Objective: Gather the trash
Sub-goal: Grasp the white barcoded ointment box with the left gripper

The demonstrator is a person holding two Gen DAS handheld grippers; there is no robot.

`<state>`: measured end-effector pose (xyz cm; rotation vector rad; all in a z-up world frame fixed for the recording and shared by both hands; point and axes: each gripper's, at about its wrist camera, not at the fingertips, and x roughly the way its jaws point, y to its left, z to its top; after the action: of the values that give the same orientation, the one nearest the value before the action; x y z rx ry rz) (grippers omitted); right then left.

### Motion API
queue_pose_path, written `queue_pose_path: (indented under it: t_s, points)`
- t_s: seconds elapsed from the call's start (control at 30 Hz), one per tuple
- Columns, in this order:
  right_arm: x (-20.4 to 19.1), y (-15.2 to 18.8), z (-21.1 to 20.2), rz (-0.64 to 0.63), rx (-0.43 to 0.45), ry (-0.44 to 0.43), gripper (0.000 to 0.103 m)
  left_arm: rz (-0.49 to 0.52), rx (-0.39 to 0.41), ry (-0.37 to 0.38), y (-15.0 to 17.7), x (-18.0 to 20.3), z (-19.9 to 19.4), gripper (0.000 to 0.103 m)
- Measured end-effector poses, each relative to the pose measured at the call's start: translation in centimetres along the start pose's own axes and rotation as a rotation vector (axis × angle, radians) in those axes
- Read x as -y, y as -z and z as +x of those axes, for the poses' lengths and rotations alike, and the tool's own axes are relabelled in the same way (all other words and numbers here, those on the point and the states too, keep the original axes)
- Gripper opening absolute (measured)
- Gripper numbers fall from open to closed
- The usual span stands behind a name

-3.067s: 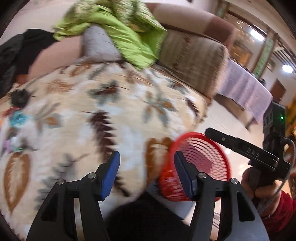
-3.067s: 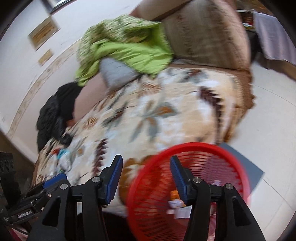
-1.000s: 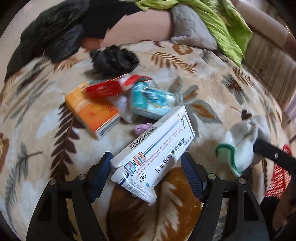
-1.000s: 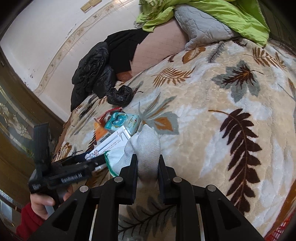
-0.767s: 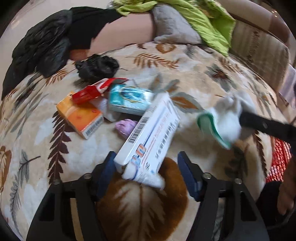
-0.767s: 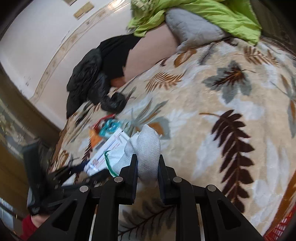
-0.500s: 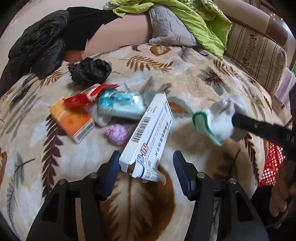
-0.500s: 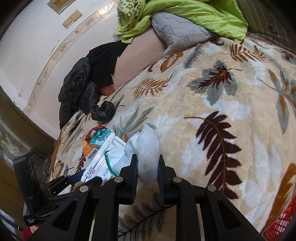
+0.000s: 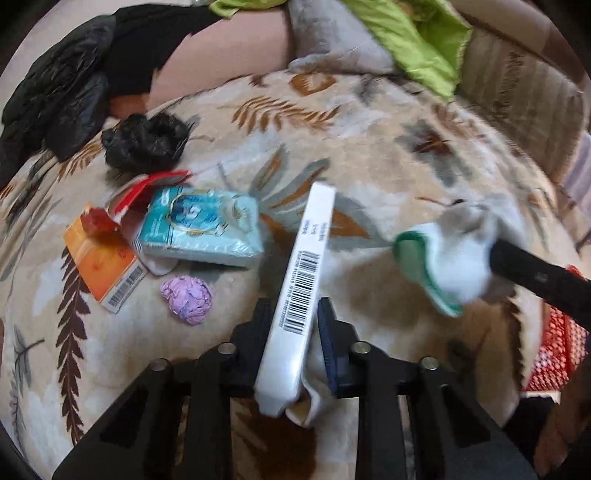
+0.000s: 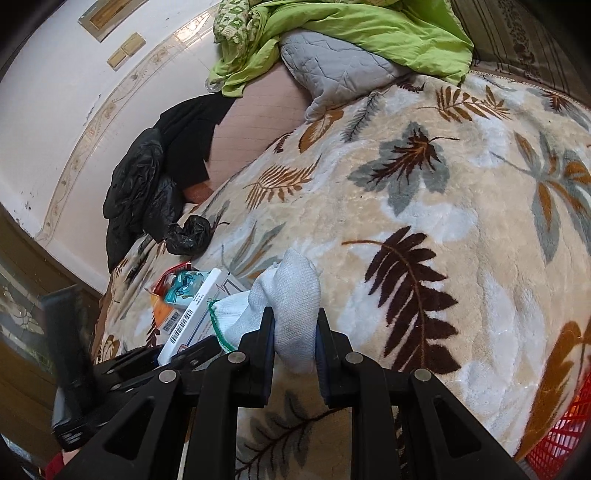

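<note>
Left wrist view: left gripper (image 9: 293, 317) at lower centre, jaws just closed in, now pinching a long white box (image 9: 301, 291) edge-up, barcode side facing the camera. Box runs from the jaws up toward mid-frame, its near end crumpled and sticking out below the pads. It is over the leaf-print blanket (image 9: 369, 140), whether it touches I cannot tell. Left of it on the blanket: purple crumpled wad (image 9: 187, 298), teal wipes pack (image 9: 201, 227), orange box (image 9: 103, 264) with barcode, red wrapper (image 9: 147, 190) partly over the orange box and beside the teal pack, black plastic bag (image 9: 144, 142) further up. Black jacket (image 9: 55, 99) at upper left, grey pillow (image 9: 332, 40) and green quilt (image 9: 413, 40) along the top. Right side of frame: white sock (image 9: 450, 254) with green cuff, blurred, held at the tip of a black finger of the right gripper coming in from the right edge. Red basket (image 9: 557, 354) at the lower right edge, partly cut off.

Right wrist view: right gripper (image 10: 293, 332) at lower centre, fingers pressed on the white sock (image 10: 291, 295), sock bunched above the pads, green cuff to the left. Left gripper body at lower left, the white box (image 10: 195, 317) rising from it. Teal pack (image 10: 184, 282), orange box (image 10: 162, 314), red wrapper (image 10: 171, 271) and black bag (image 10: 188, 234) behind it. Blanket (image 10: 424, 206) fills the right half. Red basket rim (image 10: 561, 435) at lower right corner. Jacket (image 10: 140, 188) at left against the wall, pillow (image 10: 340, 70) and green quilt (image 10: 351, 33) on top.
</note>
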<state>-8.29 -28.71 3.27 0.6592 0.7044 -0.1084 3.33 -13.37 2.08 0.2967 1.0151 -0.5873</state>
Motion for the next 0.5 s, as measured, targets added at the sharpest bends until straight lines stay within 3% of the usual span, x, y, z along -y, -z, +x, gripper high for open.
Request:
queue_pose_path:
  t_s: [0.27, 0.43, 0.5]
  points:
    - [-1.1, 0.3, 0.1, -0.057, -0.001, 0.002, 0.02, -0.134, 0.151, -0.063, 3.4, -0.8, -4.1, 0.013]
    - [-3.6, 1.2, -0.8, -0.193, 0.038, 0.009, 0.02, -0.214, 0.248, -0.21, 7.2, -1.2, -9.0, 0.013]
    - [-4.9, 1.8, -1.3, -0.262, 0.058, 0.012, 0.02, -0.241, 0.271, -0.236, 8.9, -1.1, -10.6, 0.013]
